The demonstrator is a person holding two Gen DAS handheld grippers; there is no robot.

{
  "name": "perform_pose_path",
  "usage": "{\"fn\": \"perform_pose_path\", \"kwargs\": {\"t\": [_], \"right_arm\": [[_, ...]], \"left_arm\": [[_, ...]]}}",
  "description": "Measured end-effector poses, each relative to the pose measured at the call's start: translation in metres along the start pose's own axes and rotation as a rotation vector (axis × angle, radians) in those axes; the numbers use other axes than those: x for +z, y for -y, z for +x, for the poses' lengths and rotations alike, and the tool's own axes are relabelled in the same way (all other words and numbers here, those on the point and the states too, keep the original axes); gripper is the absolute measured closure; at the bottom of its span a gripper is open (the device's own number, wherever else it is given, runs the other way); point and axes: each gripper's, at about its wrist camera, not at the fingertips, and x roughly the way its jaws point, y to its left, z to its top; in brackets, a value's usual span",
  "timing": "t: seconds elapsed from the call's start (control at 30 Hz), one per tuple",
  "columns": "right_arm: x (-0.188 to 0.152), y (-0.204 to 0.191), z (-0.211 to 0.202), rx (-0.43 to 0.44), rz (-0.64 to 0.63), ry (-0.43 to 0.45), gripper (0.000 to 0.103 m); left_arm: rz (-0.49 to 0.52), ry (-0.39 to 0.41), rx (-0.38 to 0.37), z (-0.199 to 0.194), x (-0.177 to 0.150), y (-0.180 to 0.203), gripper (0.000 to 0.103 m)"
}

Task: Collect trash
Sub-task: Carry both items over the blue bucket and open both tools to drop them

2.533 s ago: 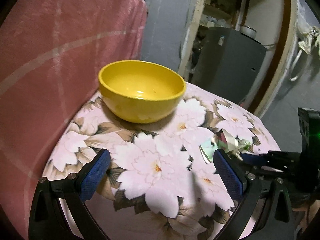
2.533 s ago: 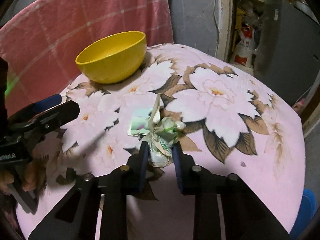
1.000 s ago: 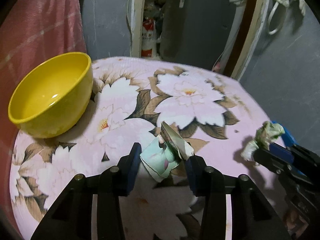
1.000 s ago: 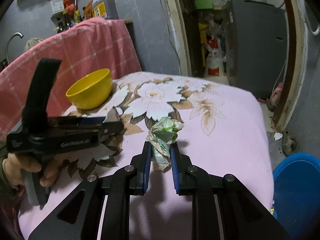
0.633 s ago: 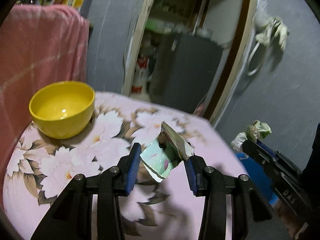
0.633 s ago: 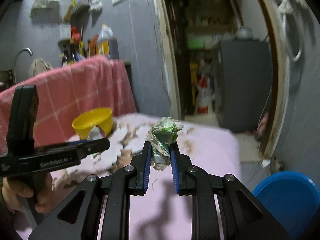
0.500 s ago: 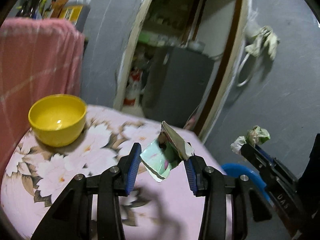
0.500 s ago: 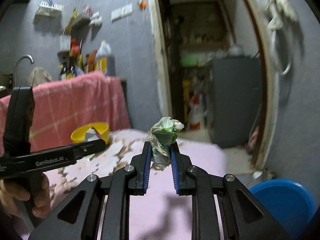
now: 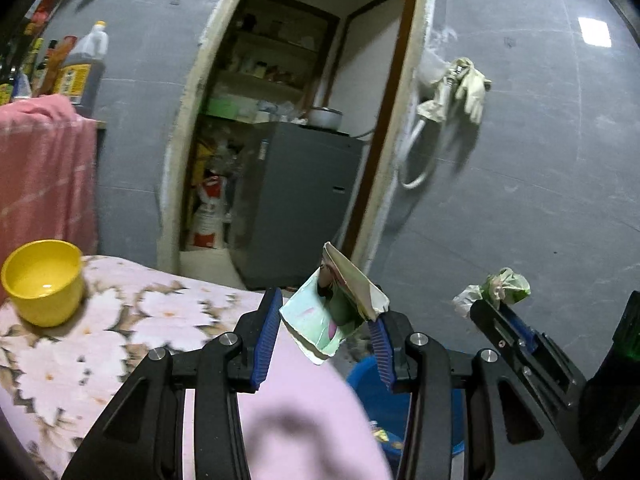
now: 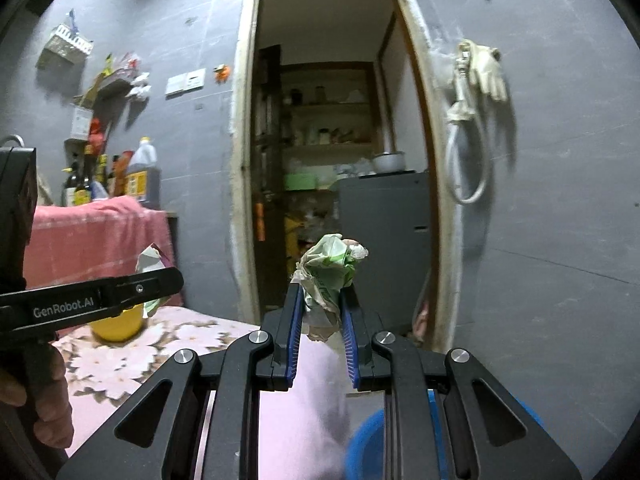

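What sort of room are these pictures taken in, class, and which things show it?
Probably a small home kitchen: oil and sauce bottles by the wall, a pantry doorway with stocked shelves, and a yellow bowl on a flowered tablecloth.

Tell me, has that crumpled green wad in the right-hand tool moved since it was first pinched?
Yes. The crumpled wad, clamped in the right gripper, was lying on the flowered tabletop; now it is lifted clear of it, toward the blue bin.

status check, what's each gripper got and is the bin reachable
Left gripper shut on folded wrapper. Right gripper shut on crumpled wad. Blue bin below, nothing blocking.
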Motion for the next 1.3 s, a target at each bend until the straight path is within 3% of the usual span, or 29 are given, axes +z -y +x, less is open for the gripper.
{"fn": "perform_pose_path", "kwargs": {"t": [0.23,0.57,0.9,1.03,1.1,1.3], "right_arm": [[-0.009,0.039,-0.003,-0.089,0.03,-0.036,0.086],[-0.036,0.096,0.017,-0.198,0.18,-0.206,0.086],[-0.057,0.121,0.029,-0.236,0.262,-0.342,0.083],[-0.063,0.128,0.031,-0.247,0.281,-0.374,0.079],[-0.066,0.132,0.029,-0.257,0.289,-0.388,0.075],[-0.067,0.14,0.031,-0.271,0.309,-0.404,0.074]], "left_arm": [[0.036,-0.061,-0.052,0.037,-0.006,0.033,0.065],[0.038,-0.214,-0.093,0.1,-0.029,0.058,0.065],[0.085,-0.411,-0.119,0.153,-0.061,0.081,0.065],[0.106,-0.496,-0.129,0.17,-0.074,0.085,0.06],[0.109,-0.521,-0.127,0.176,-0.08,0.085,0.057],[0.085,-0.54,-0.118,0.181,-0.09,0.081,0.055]]}}
